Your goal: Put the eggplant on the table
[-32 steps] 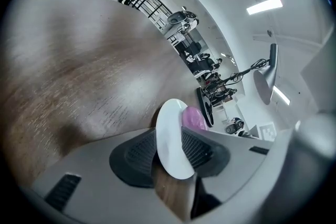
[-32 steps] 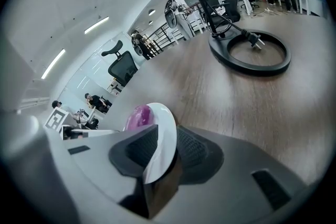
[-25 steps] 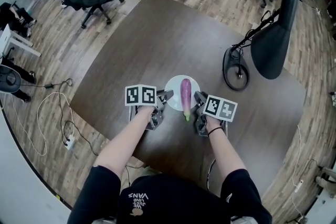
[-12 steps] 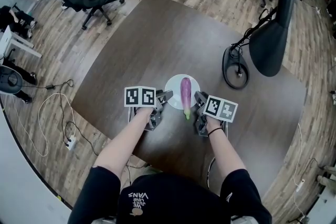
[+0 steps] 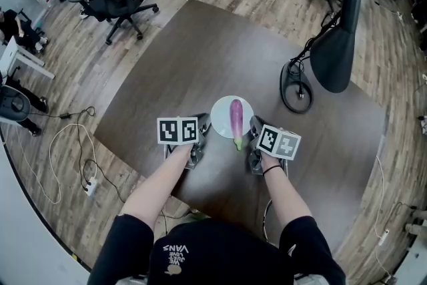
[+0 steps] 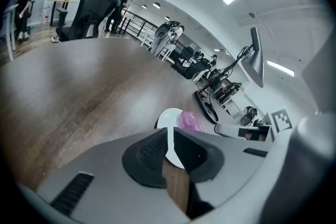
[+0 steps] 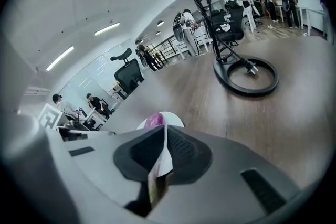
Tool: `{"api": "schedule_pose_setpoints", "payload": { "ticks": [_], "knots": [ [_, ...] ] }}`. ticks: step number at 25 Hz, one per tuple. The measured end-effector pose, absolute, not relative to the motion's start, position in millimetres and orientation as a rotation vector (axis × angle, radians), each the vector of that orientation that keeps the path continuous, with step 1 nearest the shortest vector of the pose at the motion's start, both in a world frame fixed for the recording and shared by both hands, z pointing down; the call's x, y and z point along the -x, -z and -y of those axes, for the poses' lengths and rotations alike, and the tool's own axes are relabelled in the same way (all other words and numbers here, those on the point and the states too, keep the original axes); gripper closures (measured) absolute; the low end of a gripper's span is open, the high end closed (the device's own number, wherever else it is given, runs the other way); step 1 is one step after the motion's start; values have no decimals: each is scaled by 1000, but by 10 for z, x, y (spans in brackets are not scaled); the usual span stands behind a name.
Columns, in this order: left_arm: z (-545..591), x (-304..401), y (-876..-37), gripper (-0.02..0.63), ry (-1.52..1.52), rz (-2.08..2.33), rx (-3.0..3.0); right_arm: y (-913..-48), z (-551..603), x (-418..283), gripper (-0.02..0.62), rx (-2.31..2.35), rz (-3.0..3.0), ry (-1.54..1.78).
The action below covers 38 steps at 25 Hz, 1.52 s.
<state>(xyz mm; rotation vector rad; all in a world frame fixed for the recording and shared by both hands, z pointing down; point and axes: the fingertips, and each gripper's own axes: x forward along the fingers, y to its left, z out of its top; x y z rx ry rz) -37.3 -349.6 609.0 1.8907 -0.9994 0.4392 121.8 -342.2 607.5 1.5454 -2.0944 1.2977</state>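
Eggplant [image 5: 236,118] on plate [image 5: 220,109], mid-table [image 5: 200,50], between both tools. Left tool [image 5: 203,125] just closed to a narrow slit, empty; right tool [image 5: 254,126] jaws together, empty. Next, probably: open one wide, straddle mid-body crosswise, clamp gently, lift clear of rim, set down on bare table.

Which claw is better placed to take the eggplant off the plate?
Right, likely. Both claws pinch the plate rim, the left claw having just closed its jaws on it, but the eggplant has its green stem end overhanging nearer the right claw.
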Motion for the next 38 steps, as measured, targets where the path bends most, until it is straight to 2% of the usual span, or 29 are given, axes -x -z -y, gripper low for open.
{"api": "schedule_pose_setpoints", "payload": {
  "ticks": [7, 23, 29, 38],
  "knots": [
    [3307, 343, -5679, 592, -368, 1022, -2034, -5742, 3238, -1144, 575, -1582, 2167, -1181],
    [2375, 442, -5137, 592, -335, 1005, -2300, -5316, 2212, -967, 577, -1693, 2204, -967],
    [2117, 584, -5005, 592, -264, 1030, -2339, -5094, 1883, -861, 577, -1761, 2234, -747],
    [1671, 795, -4850, 595, -264, 1048, -2459, -4992, 1384, -694, 577, -1820, 2222, -667]
  ]
}}
